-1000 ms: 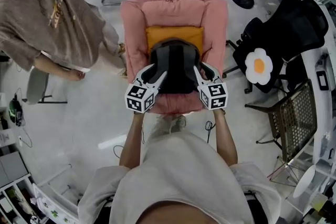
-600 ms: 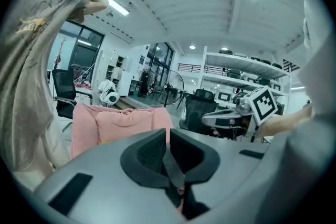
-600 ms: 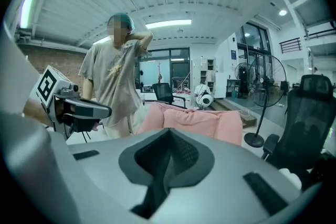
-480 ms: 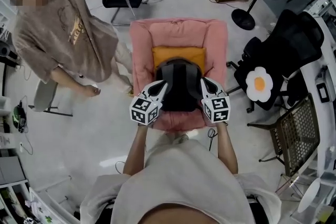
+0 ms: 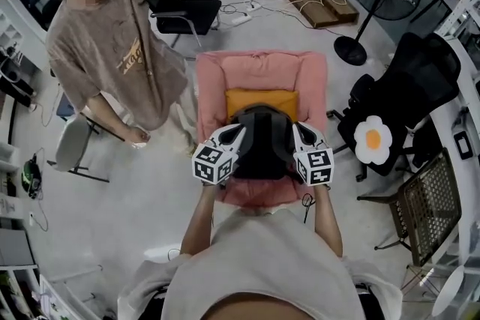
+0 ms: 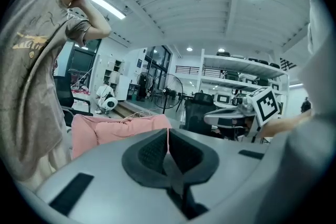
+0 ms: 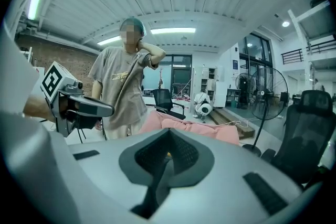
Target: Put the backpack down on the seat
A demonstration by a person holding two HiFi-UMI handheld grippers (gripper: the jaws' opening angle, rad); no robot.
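Backpack (image 5: pixel 262 142), dark, is held in the air between the 2 grippers, above the seat of a pink armchair (image 5: pixel 262 70) and not resting on it. An orange cushion (image 5: pixel 259 100) is seen on the seat, just behind the backpack.

Left gripper (image 5: pixel 237 134): jaws closed, a thin strip of the backpack's fabric pinched between the pads. Right gripper (image 5: pixel 295 131): jaws closed likewise on the backpack's other side.

A bystander (image 5: pixel 112 49) is noted beside the armchair at the left. A black office chair (image 5: pixel 427 60) is noted at the right.

Black backpack (image 5: pixel 261 142) upright, seemingly just above pink seat (image 5: pixel 262 71).
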